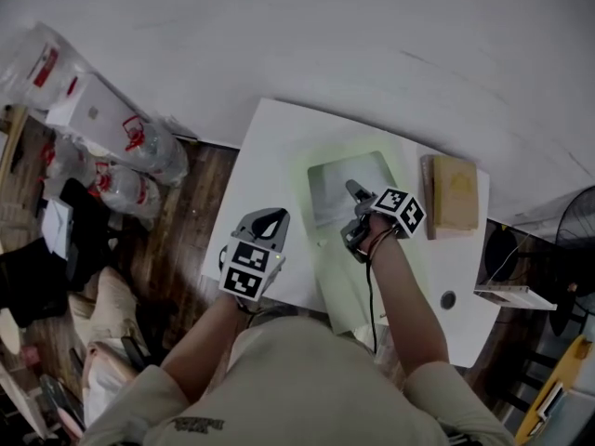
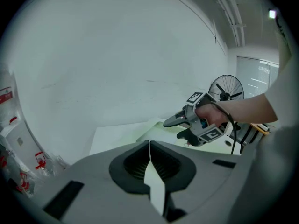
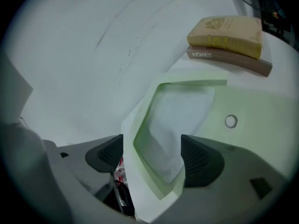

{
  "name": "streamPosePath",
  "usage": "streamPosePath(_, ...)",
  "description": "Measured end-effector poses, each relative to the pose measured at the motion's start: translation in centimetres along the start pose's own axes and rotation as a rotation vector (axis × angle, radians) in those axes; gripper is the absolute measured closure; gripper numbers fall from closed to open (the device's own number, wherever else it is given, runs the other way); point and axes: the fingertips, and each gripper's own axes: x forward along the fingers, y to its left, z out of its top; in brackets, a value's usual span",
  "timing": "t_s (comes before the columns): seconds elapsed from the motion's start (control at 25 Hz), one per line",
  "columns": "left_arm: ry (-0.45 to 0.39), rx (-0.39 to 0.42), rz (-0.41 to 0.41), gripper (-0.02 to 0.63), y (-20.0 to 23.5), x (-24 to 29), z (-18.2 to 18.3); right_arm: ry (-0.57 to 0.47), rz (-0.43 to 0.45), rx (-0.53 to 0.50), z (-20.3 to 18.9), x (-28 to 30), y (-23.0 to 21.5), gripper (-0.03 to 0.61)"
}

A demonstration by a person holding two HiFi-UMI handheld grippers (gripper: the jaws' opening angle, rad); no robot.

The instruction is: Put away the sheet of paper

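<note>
Right gripper (image 3: 152,155): jaws wide apart, gripping nothing, straddling the raised edge of the pale green translucent plastic folder (image 3: 252,125) on the white rectangular table (image 1: 270,147). The white sheet of paper (image 3: 180,111) sits inside the folder. Left gripper (image 2: 149,146): jaws together, 1 thin white sliver at the seam, can't tell what.

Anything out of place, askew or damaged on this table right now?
The green folder is not lying flat: its near corner is bent up between the open pads of the right claw, which do not press on it. The sheet inside looks slightly bowed. Nothing looks spilled or torn.
</note>
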Motion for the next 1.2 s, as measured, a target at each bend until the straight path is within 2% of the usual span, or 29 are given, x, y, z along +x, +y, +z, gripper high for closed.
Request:
streamPosePath(0.16,-0.032,0.021,0.012,0.592,0.2,-1.0,1.8,-0.023,0.105,-0.067,0.4,-3.8,3.5,0.198)
streamPosePath(0.32,-0.098,0.056,0.011,0.592,-0.2,-2.6,5.1,-0.060,0.218,-0.176,1.1,-8.1,7.7,0.209)
streamPosePath(0.52,-0.181,0.115,0.021,0.592,-0.8,-4.5,9.2,-0.140,0.320,-0.313,2.2,-13.3,12.0,0.272)
streamPosePath(0.68,-0.224,0.185,0.043,0.592,-1.7,-6.2,11.9,-0.188,0.412,-0.451,2.4,-17.1,14.9,0.376)
streamPosePath(0.8,-0.267,0.235,0.039,0.592,-2.7,-7.3,13.9,-0.265,0.396,-0.649,2.8,-19.8,16.3,0.422)
streamPosePath(0.88,-0.297,0.264,0.036,0.592,-3.3,-8.1,15.1,-0.309,0.389,-0.745,3.0,-21.5,17.1,0.440)
streamPosePath(1.08,-0.419,0.300,0.019,0.592,-5.2,-10.9,18.6,-0.430,0.416,-0.810,3.8,-26.1,18.6,0.514)
streamPosePath(1.2,-0.467,0.258,-0.014,0.592,-5.9,-12.0,19.9,-0.512,0.396,-0.904,3.8,-28.7,19.2,0.528)
